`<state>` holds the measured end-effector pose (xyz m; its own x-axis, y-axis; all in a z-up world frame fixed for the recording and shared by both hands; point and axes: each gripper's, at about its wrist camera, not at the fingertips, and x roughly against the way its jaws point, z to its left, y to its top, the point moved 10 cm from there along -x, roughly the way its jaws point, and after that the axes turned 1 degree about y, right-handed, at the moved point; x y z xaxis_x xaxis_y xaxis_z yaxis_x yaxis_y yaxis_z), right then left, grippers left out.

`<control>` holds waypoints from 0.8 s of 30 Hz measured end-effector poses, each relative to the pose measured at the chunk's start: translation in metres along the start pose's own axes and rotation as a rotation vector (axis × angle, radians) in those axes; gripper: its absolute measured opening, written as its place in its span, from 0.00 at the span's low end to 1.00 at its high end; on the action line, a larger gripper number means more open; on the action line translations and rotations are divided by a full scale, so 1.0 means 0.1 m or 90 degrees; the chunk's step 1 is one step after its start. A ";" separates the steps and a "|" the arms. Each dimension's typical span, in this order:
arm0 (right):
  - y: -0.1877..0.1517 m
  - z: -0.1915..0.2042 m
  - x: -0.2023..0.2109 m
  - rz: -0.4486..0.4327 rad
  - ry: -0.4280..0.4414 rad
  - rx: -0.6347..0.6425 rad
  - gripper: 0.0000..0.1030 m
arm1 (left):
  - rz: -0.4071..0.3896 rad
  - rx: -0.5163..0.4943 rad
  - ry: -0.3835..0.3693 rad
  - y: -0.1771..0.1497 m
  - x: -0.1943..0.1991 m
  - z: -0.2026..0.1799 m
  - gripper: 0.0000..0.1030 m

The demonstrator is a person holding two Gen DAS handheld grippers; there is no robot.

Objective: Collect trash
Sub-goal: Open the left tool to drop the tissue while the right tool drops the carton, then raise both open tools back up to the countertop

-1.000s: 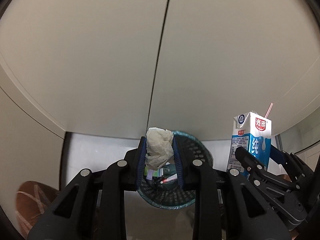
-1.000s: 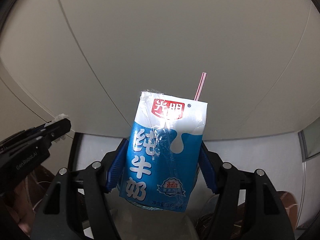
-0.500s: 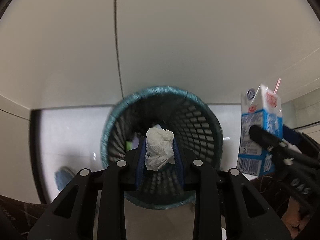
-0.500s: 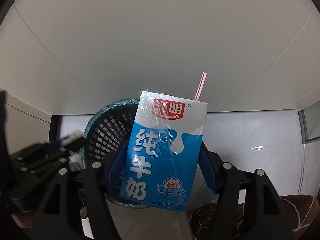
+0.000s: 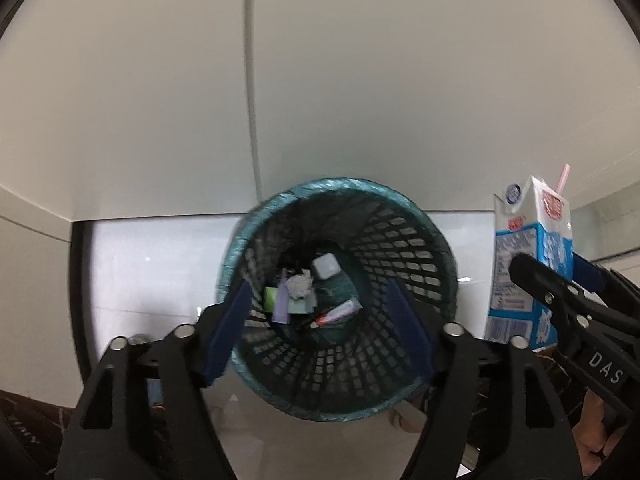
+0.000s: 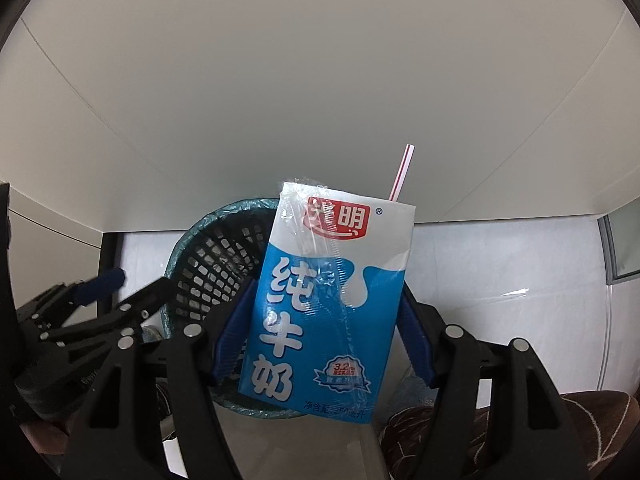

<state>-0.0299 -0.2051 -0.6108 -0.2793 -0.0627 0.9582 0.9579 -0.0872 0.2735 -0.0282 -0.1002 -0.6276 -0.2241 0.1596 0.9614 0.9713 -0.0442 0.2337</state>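
Observation:
A teal mesh waste basket [image 5: 400, 248] stands on the pale floor below me. My left gripper [image 5: 320, 300] is open and empty right above its mouth. A crumpled white tissue [image 5: 300, 285] lies at the bottom among other small trash. My right gripper [image 6: 324, 312] is shut on a blue and white milk carton [image 6: 320, 304] with a pink straw, held upright just right of the basket [image 6: 208, 256]. The carton also shows in the left wrist view [image 5: 524, 264], and the open left gripper in the right wrist view [image 6: 132, 280].
A white wall [image 5: 360, 80] with a vertical seam rises behind the basket. A dark vertical frame edge [image 5: 78, 280] stands left of it. A brown patterned cushion [image 6: 540, 432] lies at the lower right.
My left gripper has opened and the tissue has dropped from it into the basket. Both grippers tilted down over the basket; the carton stays gripped.

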 end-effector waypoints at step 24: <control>0.10 -0.07 0.17 0.009 0.048 0.041 0.79 | -0.018 0.049 0.059 0.06 0.23 0.45 0.92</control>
<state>-0.0259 -0.2141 -0.5921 -0.2681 -0.1377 0.9535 0.9632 -0.0211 0.2678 -0.0235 -0.0522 -0.6101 -0.2540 0.0678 0.9648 0.9670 0.0360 0.2520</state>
